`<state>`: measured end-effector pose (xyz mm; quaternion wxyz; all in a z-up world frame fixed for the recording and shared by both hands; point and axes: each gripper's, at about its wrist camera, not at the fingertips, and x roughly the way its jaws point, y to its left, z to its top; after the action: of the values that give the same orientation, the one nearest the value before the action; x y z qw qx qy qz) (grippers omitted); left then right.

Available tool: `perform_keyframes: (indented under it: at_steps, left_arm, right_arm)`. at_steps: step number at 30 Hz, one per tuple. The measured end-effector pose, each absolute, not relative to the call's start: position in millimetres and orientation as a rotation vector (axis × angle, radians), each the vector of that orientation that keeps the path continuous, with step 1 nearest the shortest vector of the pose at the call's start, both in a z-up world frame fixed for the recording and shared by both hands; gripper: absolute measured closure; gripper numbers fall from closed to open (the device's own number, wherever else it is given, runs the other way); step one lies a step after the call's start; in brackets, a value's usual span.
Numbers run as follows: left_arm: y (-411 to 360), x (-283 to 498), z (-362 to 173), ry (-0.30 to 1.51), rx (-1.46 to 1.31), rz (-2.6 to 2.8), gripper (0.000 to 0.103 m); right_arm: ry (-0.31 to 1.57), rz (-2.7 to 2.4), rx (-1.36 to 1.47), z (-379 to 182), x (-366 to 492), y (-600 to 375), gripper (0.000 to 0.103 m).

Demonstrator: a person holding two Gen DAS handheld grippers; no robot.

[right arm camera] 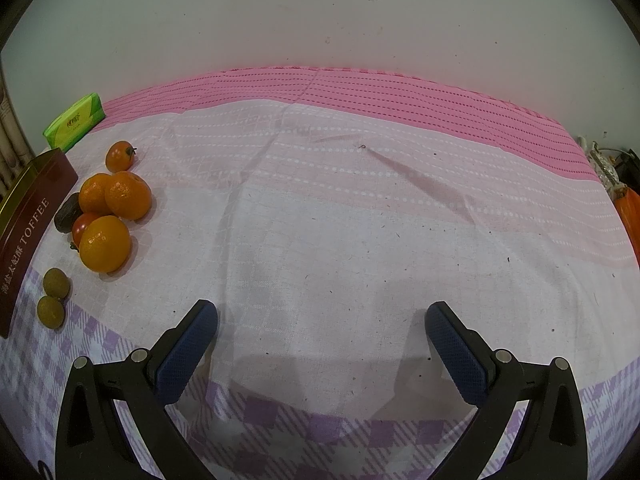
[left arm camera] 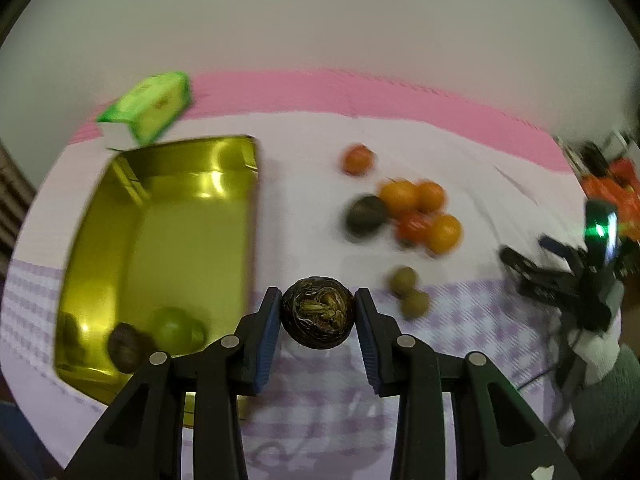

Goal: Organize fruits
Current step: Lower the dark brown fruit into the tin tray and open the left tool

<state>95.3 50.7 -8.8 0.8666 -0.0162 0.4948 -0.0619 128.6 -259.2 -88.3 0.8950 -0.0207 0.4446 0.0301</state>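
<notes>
My left gripper (left arm camera: 318, 312) is shut on a dark round fruit (left arm camera: 318, 314) and holds it above the cloth, just right of a gold tin (left arm camera: 160, 248). The tin holds a green fruit (left arm camera: 176, 326) and a dark fruit (left arm camera: 124, 346). A pile of oranges (left arm camera: 416, 208), a dark fruit (left arm camera: 366, 214) and two small green-brown fruits (left arm camera: 408, 292) lie on the cloth to the right. My right gripper (right arm camera: 320, 332) is open and empty over bare cloth. In its view the oranges (right arm camera: 112, 216) and the small fruits (right arm camera: 54, 298) lie far left beside the tin's brown wall (right arm camera: 28, 236).
A green tissue pack (left arm camera: 148, 108) lies behind the tin; it also shows in the right wrist view (right arm camera: 74, 120). The pink and white tablecloth (right arm camera: 340, 220) ends at a pale wall. The right gripper (left arm camera: 568, 276) shows at the left view's right edge. Clutter sits past the table's right edge (right arm camera: 624, 192).
</notes>
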Motion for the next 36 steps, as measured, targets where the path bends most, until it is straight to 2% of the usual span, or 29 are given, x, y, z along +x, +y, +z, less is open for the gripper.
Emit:
perform_keyframes:
  at_steps: [17, 36]
  left_arm:
    - [175, 119, -25, 1.062, -0.137, 0.119, 0.070]
    - [192, 137, -71, 1.181, -0.132, 0.155, 0.070]
  right_arm:
    - [0.922, 0.063, -0.042, -88, 129, -259, 0.000]
    - [0.922, 0.061, -0.040, -89, 131, -260, 0.000]
